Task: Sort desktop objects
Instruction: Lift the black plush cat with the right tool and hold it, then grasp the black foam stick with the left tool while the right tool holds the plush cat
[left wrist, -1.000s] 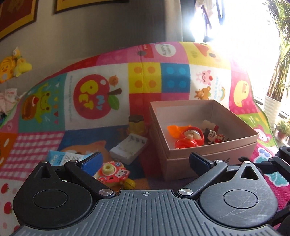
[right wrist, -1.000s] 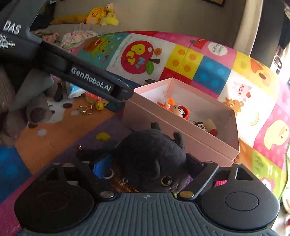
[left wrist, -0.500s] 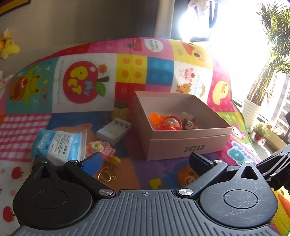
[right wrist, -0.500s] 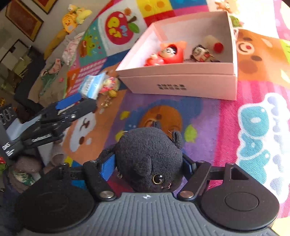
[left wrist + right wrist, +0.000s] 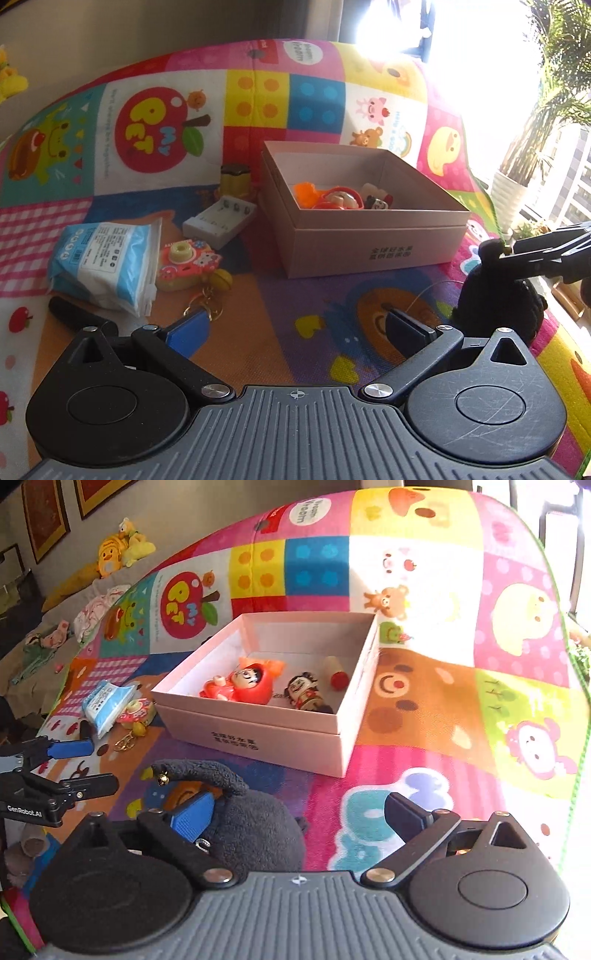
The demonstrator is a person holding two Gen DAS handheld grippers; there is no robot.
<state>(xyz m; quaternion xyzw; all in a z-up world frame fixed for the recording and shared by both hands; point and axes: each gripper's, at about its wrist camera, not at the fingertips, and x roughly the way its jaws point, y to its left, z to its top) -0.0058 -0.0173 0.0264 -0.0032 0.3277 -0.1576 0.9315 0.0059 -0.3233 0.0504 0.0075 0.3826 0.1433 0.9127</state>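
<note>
A pink box [image 5: 369,236] [image 5: 280,734] on the colourful mat holds small figurines [image 5: 243,686]. My right gripper [image 5: 295,816] stands open; a black plush cat [image 5: 251,834] lies against its left finger, loose on the mat. In the left wrist view the plush [image 5: 498,299] lies at the right under the right gripper's fingers [image 5: 546,254]. My left gripper [image 5: 295,328] is open and empty, low over the mat in front of the box. A toy camera with keyring [image 5: 184,264], a blue tissue pack [image 5: 103,266] and a white battery case [image 5: 221,219] lie left of the box.
A yellow jar [image 5: 235,181] stands behind the battery case. A black pen-like object [image 5: 74,314] lies near the left finger. Plush toys [image 5: 118,550] and clothes lie beyond the mat's far left edge. A potted plant [image 5: 517,192] stands at the right by the window.
My right gripper has opened and the black plush cat has dropped out of its grip onto the mat. Both grippers have drawn back from the box.
</note>
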